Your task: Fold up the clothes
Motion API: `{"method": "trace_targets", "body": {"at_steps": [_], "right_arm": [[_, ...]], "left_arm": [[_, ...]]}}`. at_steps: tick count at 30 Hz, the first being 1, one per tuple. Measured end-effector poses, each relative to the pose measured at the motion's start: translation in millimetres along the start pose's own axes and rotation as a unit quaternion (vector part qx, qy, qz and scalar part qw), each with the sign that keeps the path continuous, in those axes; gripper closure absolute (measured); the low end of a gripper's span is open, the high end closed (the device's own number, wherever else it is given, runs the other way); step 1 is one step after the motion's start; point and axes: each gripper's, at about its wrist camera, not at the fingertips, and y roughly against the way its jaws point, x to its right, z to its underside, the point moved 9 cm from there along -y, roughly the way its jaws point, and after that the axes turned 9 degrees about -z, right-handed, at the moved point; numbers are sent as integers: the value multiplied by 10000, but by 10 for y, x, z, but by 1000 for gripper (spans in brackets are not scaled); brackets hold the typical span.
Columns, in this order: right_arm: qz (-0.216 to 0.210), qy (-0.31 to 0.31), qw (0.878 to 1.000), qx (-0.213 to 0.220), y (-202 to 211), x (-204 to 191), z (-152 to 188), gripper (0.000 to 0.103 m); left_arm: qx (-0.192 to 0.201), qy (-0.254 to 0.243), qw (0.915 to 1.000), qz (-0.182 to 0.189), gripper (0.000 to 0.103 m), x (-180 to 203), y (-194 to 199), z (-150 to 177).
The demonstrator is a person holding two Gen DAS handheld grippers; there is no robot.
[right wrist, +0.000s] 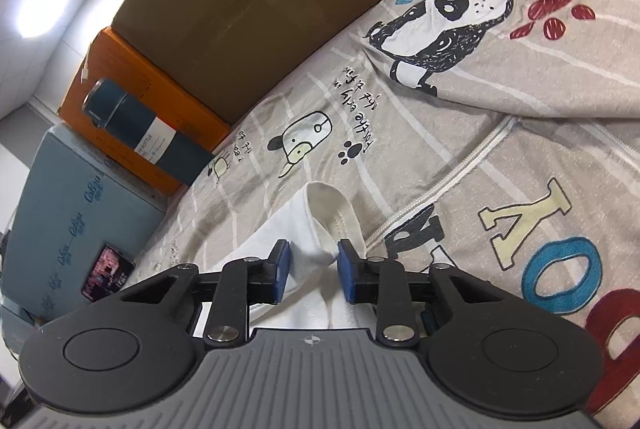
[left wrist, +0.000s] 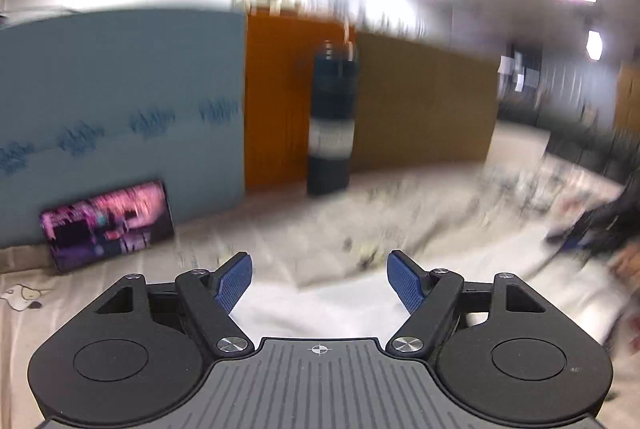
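Note:
A white garment (right wrist: 316, 225) lies on a grey printed bed sheet (right wrist: 500, 157). In the right wrist view its collar edge rises between the blue pads of my right gripper (right wrist: 313, 267); the jaws stand a little apart around the cloth, not pressed on it. In the blurred left wrist view my left gripper (left wrist: 320, 279) is wide open and empty above the white garment (left wrist: 320, 309). The right gripper shows as a dark blur at the right edge (left wrist: 600, 229).
A blue box (left wrist: 120, 101), an orange box (left wrist: 280, 101) and a brown cardboard box (left wrist: 424, 101) line the far side. A dark bottle (left wrist: 330, 121) stands before the orange box. A phone (left wrist: 108, 225) leans on the blue box.

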Motion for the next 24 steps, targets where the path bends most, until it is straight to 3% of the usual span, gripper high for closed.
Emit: {"method": "trace_targets", "body": {"at_steps": [3, 7, 9, 11, 14, 17, 19, 21, 24], "right_arm": [[117, 255, 9996, 40, 71, -2, -40, 78], [312, 573, 9978, 124, 118, 32, -146, 69], [254, 685, 9972, 136, 107, 44, -205, 63], [144, 731, 9971, 145, 97, 55, -280, 51], [-61, 791, 9967, 155, 91, 68, -404, 41], [-320, 762, 9966, 3, 23, 101, -501, 35], [-555, 750, 9954, -198, -74, 99, -522, 35], [-776, 742, 9935, -387, -163, 95, -538, 34], [-945, 793, 9909, -533, -247, 70, -497, 34]], "left_arm": [[-90, -569, 9977, 369, 27, 347, -7, 154], [-250, -1204, 9924, -85, 27, 492, -57, 343], [-191, -1285, 9913, -187, 26, 504, -48, 364], [-104, -1379, 9897, -371, 25, 506, -2, 332], [397, -1618, 9810, -990, 25, 574, 230, 162], [1159, -2114, 9623, -1259, 13, 898, 538, 18], [1381, -2306, 9602, -759, 10, 1278, 684, 60], [1292, -2616, 9565, -57, 10, 1700, 732, 210], [1163, -3370, 9337, 321, 10, 2184, 652, 459]]}}
